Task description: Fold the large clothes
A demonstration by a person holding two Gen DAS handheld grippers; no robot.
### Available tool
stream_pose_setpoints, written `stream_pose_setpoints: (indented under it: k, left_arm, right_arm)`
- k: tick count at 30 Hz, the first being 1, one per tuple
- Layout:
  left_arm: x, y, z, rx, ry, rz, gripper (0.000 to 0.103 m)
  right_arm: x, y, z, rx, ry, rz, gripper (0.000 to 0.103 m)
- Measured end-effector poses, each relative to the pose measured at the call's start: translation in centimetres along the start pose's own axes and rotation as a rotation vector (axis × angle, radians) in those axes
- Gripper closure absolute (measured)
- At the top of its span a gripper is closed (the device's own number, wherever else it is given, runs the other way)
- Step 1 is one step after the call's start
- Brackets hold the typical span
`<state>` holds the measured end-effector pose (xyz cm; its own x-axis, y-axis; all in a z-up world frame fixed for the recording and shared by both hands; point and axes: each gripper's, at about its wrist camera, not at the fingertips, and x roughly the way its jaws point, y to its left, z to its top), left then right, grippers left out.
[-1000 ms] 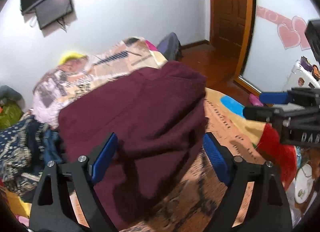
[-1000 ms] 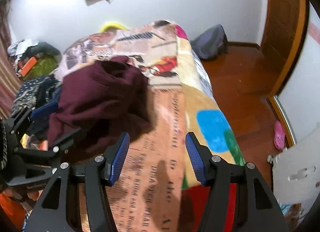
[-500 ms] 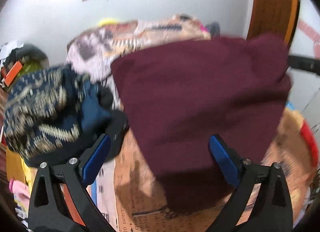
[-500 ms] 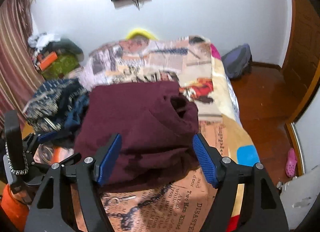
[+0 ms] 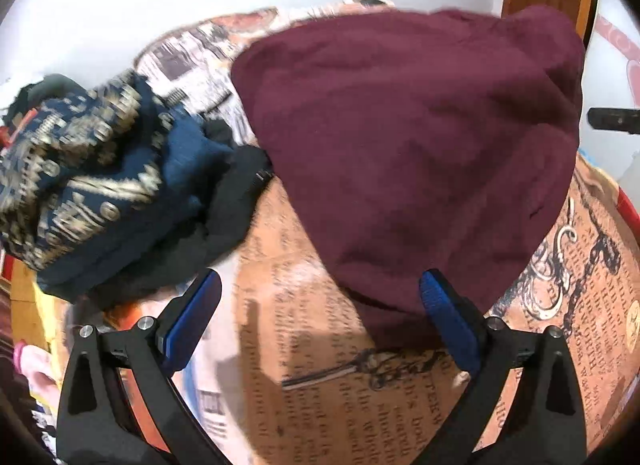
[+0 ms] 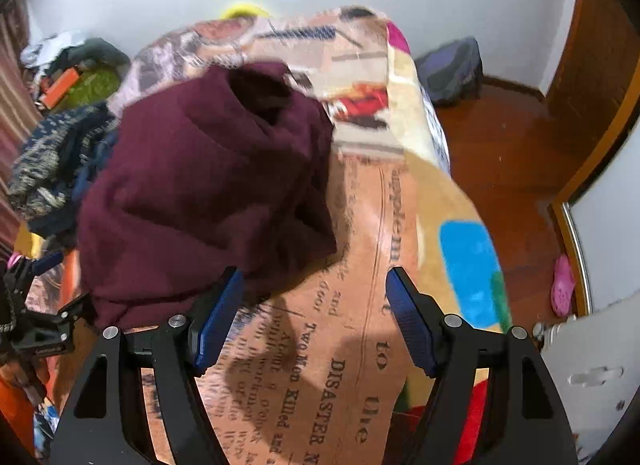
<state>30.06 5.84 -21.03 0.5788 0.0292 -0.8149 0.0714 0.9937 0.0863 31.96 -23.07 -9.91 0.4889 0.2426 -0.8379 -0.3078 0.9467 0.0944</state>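
A folded maroon garment [image 5: 408, 137] lies in a thick bundle on the newspaper-print bedspread [image 5: 320, 365]. It also shows in the right wrist view [image 6: 208, 193], left of centre, with an opening at its far end. My left gripper [image 5: 320, 317] is open and empty, just in front of the bundle's near edge. My right gripper [image 6: 316, 317] is open and empty, with its left finger [image 6: 218, 321] beside the bundle's near right corner. The left gripper also shows at the left edge of the right wrist view [image 6: 36, 305].
A pile of dark blue patterned clothes [image 5: 92, 185] and a black garment [image 5: 224, 217] lies left of the maroon bundle. The bed's right edge [image 6: 472, 225] drops to a wooden floor [image 6: 504, 153] with a grey bag [image 6: 452, 69] and a pink shoe [image 6: 562, 281].
Both grippers have shifted over the bed. The right wrist view has swung right, so the maroon bundle sits further left. The left view shows the bundle slightly further right. Both stay open.
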Motion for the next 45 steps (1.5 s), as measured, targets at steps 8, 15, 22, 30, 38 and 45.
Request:
stream_pose_setpoints:
  k: [8, 15, 22, 30, 38, 45]
  left_arm:
    - [-3.0, 4.2, 3.1, -0.176, -0.127, 0.069, 0.003]
    - [-0.5, 7.6, 5.5, -0.346, -0.095, -0.064, 0.003]
    - [3.9, 7.4, 4.9, -0.484, 0.032, -0.311, 0.003]
    - [8.1, 7.4, 4.6, -0.614, 0.150, -0.498, 0.003]
    - [10.1, 6.8, 5.4, -0.662, 0.162, -0.535, 0.002]
    - [10.1, 5.0, 6.9, -0.627, 0.180, -0.540, 0.009]
  right_arm:
    - [-3.2, 1.5, 4.2, 0.020, -0.107, 0.148, 0.033]
    - [-0.8, 2.8, 7.8, 0.003, -0.075, 0.175, 0.033]
    - [4.2, -1.7, 7.7, 0.138, 0.087, 0.284, 0.013]
    - [8.3, -5.2, 6.9, 0.216, 0.237, 0.463, 0.001]
    - [11.2, -4.3, 7.5, 0.253, 0.315, 0.554, 0.000]
    - [10.6, -3.8, 7.6, 0.232, 0.307, 0.549, 0.011]
